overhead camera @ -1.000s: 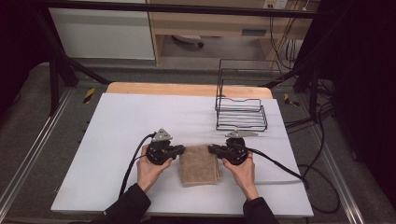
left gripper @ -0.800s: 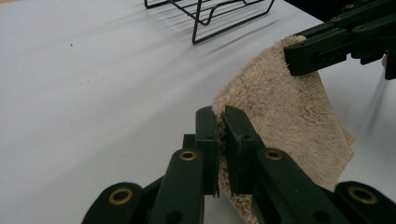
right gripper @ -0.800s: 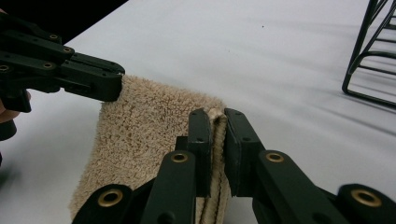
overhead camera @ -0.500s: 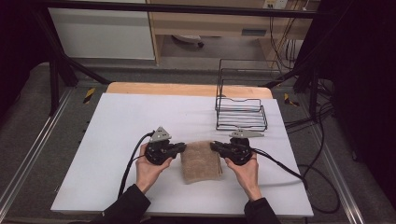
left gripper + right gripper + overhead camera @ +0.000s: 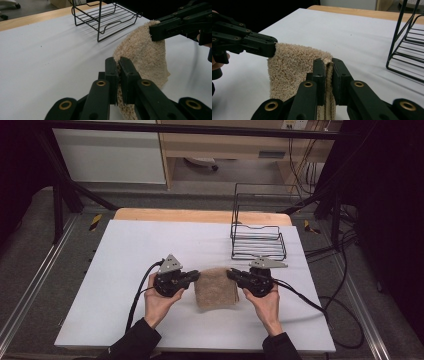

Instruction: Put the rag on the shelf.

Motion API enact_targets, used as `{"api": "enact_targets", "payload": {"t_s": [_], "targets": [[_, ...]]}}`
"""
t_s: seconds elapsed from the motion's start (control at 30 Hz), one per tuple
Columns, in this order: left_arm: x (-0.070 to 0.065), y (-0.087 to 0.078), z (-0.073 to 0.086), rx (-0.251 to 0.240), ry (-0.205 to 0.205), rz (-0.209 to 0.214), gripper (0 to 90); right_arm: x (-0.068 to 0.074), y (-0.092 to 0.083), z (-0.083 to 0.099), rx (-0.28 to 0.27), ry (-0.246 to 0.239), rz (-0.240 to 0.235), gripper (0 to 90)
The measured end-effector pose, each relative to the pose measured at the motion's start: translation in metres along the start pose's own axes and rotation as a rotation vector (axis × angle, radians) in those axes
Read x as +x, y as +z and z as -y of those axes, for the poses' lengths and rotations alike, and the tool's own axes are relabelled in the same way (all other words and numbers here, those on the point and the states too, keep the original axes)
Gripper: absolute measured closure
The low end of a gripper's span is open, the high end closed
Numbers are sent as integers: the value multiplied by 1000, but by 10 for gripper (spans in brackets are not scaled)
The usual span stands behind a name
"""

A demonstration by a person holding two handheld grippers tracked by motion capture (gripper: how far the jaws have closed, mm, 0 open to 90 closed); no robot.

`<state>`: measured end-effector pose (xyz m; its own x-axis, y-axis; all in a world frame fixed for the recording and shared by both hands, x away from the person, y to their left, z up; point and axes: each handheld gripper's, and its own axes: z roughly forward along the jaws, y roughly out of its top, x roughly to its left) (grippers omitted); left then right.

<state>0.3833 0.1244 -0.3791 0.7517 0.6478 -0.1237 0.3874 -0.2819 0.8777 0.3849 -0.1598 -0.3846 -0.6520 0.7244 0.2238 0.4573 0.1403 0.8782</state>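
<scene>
Above the white table [image 5: 125,270], both grippers' fingers, clamping the towel [image 5: 216,287], have lifted its top edge.

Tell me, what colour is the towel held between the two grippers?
The towel is plain beige, seen best in the right gripper view.

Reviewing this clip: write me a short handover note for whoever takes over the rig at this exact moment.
Left gripper: shut on the left top corner of the beige towel.
Right gripper: shut on the right top corner of the same towel.
Towel: folded, hanging between the two grippers over the white table; the gripper views show its upper edge lifted, and whether its lower edge touches the table cannot be told.
Wire rack: stands empty on the table beyond the right gripper.
Done: both corners gripped, towel raised.
Left: probably carrying the towel on, perhaps into the rack; keep both grips shut and level so that it does not slip.
</scene>
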Motion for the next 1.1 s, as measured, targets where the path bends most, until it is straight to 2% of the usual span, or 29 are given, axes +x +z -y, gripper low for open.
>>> {"api": "enact_targets", "payload": {"t_s": [0.2,0.53,0.8,1.1], "targets": [[-3,-6,-5,-23,4,-9,851,4,-5,-4,-23,-24,4,823],[-7,-11,-15,-50,12,-12,851,8,-14,-11,-59,-35,12,823],[-10,-11,-29,-83,17,-10,851,11,-27,-22,-114,-51,39,823],[-13,-10,-48,-123,27,-13,851,10,-37,-33,-151,-66,67,823]]}}
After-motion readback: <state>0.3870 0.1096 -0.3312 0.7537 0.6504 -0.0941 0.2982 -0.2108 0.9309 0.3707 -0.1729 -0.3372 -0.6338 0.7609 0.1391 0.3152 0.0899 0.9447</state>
